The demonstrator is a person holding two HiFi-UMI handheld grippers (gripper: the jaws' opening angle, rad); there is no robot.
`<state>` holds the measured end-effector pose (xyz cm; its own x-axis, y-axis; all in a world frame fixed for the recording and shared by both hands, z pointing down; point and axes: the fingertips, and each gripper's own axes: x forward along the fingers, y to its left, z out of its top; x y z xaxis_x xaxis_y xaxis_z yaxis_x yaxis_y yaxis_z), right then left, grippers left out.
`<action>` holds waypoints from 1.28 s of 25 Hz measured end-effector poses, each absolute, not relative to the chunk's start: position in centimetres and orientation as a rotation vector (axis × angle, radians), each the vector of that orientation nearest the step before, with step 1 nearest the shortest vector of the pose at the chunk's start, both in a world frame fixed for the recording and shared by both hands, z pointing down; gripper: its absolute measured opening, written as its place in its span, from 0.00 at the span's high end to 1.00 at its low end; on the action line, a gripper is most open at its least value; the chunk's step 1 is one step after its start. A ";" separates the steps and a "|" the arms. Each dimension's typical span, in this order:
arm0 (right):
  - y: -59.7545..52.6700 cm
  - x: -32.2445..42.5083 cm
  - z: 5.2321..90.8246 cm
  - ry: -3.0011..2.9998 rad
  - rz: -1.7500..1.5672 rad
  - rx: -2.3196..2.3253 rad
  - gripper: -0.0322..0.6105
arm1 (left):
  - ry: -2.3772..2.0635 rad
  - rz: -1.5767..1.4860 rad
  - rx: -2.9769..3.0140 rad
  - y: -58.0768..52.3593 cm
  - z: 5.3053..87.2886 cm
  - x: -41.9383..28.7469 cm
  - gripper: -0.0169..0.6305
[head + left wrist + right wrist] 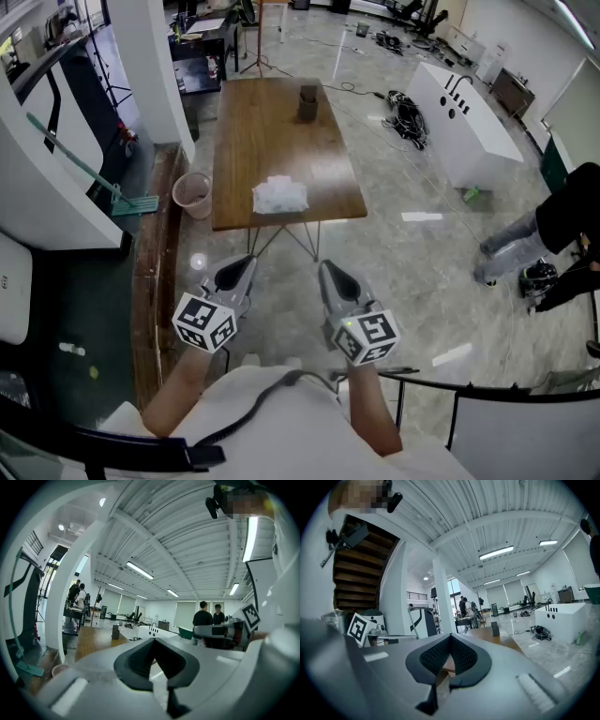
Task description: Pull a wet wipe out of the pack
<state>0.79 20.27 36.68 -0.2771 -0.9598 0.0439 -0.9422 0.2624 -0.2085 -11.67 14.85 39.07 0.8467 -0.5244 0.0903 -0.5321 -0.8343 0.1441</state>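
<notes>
The wet wipe pack (278,195), white and crinkled, lies near the front edge of a wooden table (272,141) in the head view. My left gripper (244,262) and right gripper (327,269) are held side by side close to my body, well short of the table and pointing toward it. Both are shut with nothing between the jaws. In the left gripper view the left gripper (153,640) shows its tips meeting, with the table (91,639) beyond. The right gripper (451,635) looks the same in its own view. The pack is hidden in both gripper views.
A dark container (307,103) stands at the table's far end. A pink bin (192,192) sits on the floor left of the table, beside a green-handled mop (94,178). A white tub (464,122), cables (408,117) and a crouching person (562,225) are at the right.
</notes>
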 end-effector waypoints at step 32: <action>23.1 5.7 39.4 2.506 -0.409 -1.714 0.94 | -0.922 0.140 2.813 17.6 40.5 -6.8 0.97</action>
<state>5.69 23.11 39.39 -0.3717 -0.9245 0.0852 -0.9036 0.3391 -0.2619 -6.82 17.60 40.53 0.8035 -0.5776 0.1444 -0.5944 -0.7921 0.1389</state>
